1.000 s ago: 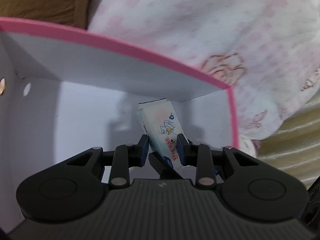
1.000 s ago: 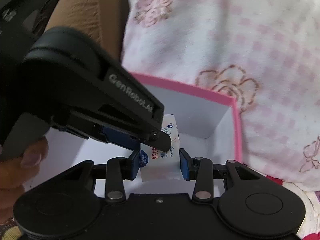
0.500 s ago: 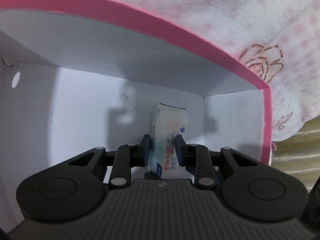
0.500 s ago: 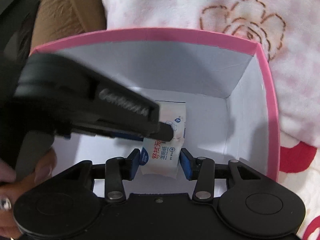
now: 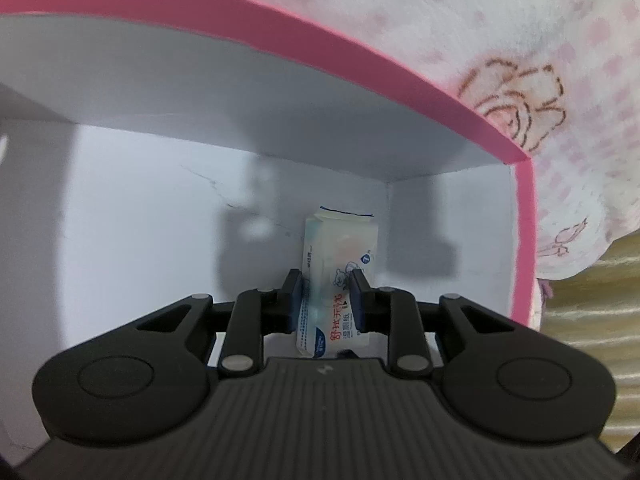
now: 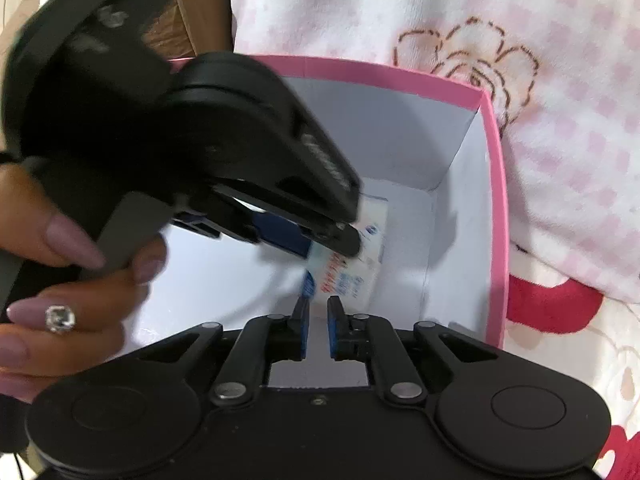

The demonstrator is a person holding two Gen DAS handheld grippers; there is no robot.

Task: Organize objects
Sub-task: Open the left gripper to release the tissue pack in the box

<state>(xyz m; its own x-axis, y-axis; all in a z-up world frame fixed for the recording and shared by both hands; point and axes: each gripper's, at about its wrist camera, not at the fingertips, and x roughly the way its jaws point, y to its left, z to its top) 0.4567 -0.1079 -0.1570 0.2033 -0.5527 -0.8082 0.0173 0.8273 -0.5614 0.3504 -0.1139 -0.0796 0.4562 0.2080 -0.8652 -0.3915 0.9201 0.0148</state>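
A white wet-wipes pack [image 5: 340, 276] with red and blue print is inside a pink-rimmed white box [image 5: 280, 32], near its far right corner. My left gripper [image 5: 326, 292] is shut on the pack, low inside the box. In the right wrist view the left gripper's black body [image 6: 240, 160] reaches into the box [image 6: 494, 200] and covers part of the pack [image 6: 352, 272]. My right gripper [image 6: 318, 320] is over the box's near edge, its jaws nearly closed with a narrow gap and nothing between them.
The box rests on a white and pink checked blanket [image 6: 520, 60] with rose outlines and a red patch [image 6: 552, 304]. A brown cardboard box [image 6: 168, 36] stands at the back left. A yellowish striped fabric [image 5: 592, 312] lies to the right.
My right gripper has let go of the pack, pulled back and closed to a narrow gap. My left gripper still holds the pack and has carried it deeper toward the box's far right corner.
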